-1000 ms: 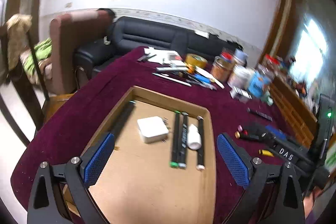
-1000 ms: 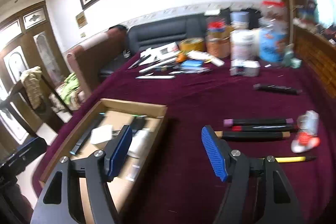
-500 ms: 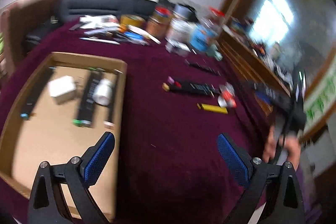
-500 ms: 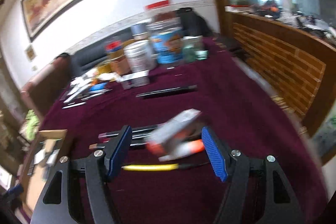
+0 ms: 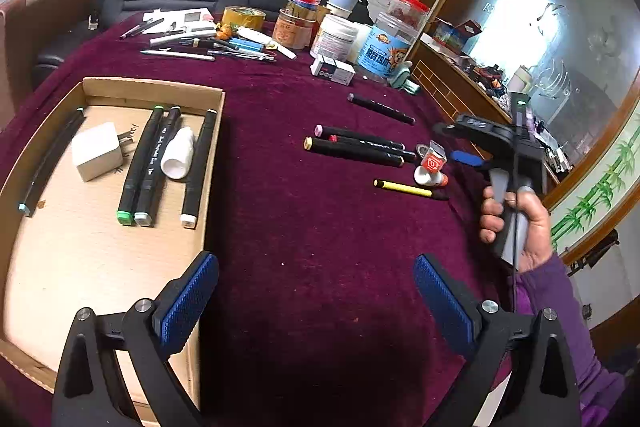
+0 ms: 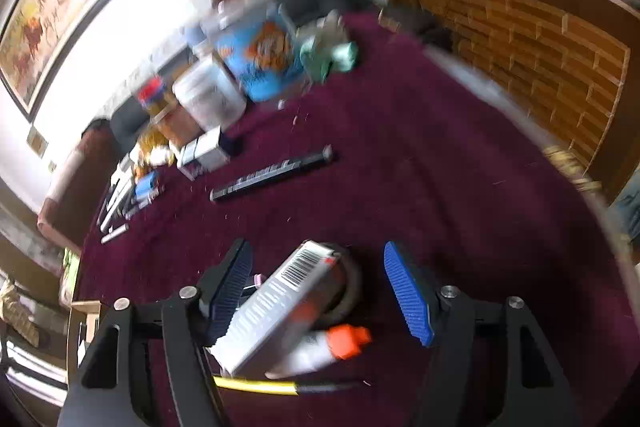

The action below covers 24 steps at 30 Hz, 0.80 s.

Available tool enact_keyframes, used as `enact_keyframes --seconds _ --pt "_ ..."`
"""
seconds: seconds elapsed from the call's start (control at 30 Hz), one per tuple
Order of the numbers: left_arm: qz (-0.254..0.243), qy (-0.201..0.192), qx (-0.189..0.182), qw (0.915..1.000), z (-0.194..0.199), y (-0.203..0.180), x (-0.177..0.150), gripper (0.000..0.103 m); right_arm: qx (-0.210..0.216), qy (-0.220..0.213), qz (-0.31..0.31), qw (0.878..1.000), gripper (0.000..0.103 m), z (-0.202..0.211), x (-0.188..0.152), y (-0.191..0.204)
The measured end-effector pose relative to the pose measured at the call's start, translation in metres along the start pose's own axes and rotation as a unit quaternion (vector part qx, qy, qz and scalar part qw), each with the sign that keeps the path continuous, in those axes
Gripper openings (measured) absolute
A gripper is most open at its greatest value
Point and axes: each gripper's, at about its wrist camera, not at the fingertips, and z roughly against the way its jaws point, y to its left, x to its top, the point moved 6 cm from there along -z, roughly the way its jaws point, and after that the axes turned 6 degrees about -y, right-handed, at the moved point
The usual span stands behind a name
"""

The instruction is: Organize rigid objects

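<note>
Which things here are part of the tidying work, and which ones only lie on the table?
Part of the job:
- cardboard tray
- markers in the tray
- white charger
- three loose markers
- yellow pen
- glue tube with its box, between the open right gripper

Just lying about:
- jars
- tape roll
- pens and papers at the far edge

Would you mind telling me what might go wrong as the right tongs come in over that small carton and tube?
1. The carton lies tilted across the white tube and a dark ring; the open right tongs may grab the wrong one or several.
2. Closing could knock the yellow pen beneath.
3. The right wrist view is blurred, so aim looks uncertain.
</note>
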Motion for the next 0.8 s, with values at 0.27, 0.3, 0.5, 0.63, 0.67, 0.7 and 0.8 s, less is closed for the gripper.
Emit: enact_keyframes --seconds 0.27,0.3,0.5,0.63,0.67,0.7,0.8 --pt "0.006 0.01 0.005 0.9999 -0.009 0.005 -0.003 0.1 0.108 0.073 0.103 0.986 0.053 -0.001 -0.054 0.079" --pt "0.006 0.012 0.004 0.9999 -0.011 0.005 -0.003 0.1 0.149 0.094 0.093 0.98 0.053 0.002 -0.065 0.089" --pt "0.002 0.017 0.01 0.9998 -0.014 0.004 -0.005 0.1 0.249 0.109 0.085 0.959 0.054 0.027 -0.08 0.117" --pt "-0.006 0.035 0.014 0.9993 -0.023 -0.001 -0.008 0.1 0.165 0.017 0.111 0.98 0.06 0.037 -0.059 0.099" --pt "-0.008 0.039 0.014 0.9991 -0.026 -0.004 -0.008 0.1 0.15 0.002 0.111 0.982 0.06 0.036 -0.055 0.093" --pt "-0.011 0.044 0.014 0.9989 -0.03 -0.008 -0.005 0.1 0.14 -0.013 0.104 0.985 0.06 0.037 -0.053 0.085" --pt "-0.027 0.045 0.017 0.9985 -0.042 -0.022 0.006 0.1 0.133 -0.025 0.084 0.987 0.06 0.036 -0.049 0.069"
